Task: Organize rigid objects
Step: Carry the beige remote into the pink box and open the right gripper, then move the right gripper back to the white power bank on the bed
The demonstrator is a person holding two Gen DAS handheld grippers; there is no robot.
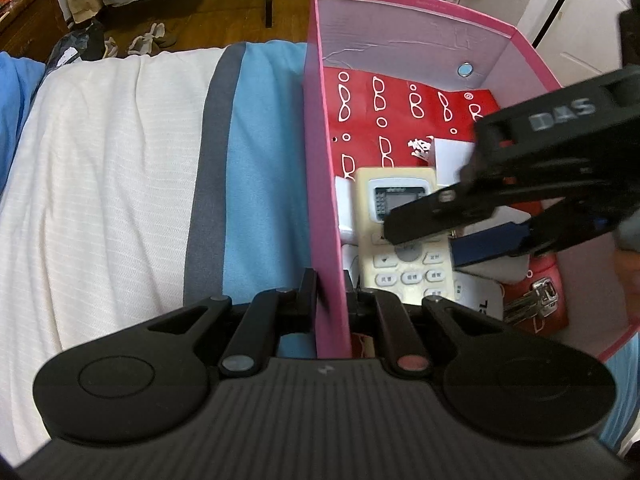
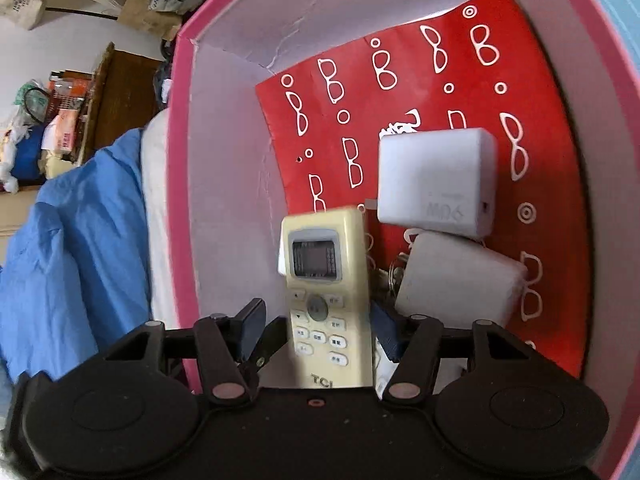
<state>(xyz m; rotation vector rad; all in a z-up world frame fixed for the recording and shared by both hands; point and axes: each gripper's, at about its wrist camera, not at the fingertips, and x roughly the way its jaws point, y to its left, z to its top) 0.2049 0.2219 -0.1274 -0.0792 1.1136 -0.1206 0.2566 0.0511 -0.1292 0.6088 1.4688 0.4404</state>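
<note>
Clamped on the pink box's (image 1: pixel 324 200) left wall, the left gripper (image 1: pixel 332 292) pinches the thin card between its nearly closed fingers, with striped bedding (image 1: pixel 120 160) spreading to the left. Further right, inside the box, the cream remote (image 2: pixel 324 300) lies between the right gripper's (image 2: pixel 316 332) parted fingers, untouched, beside two white chargers (image 2: pixel 436 180) on red patterned paper (image 2: pixel 400 80).

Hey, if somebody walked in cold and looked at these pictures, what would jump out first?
The pink box on the striped bedspread, its near wall pinched by the left claw. Inside, on red paper printed with white glasses, the right claw straddles a cream remote control; two white chargers sit beside it.
</note>
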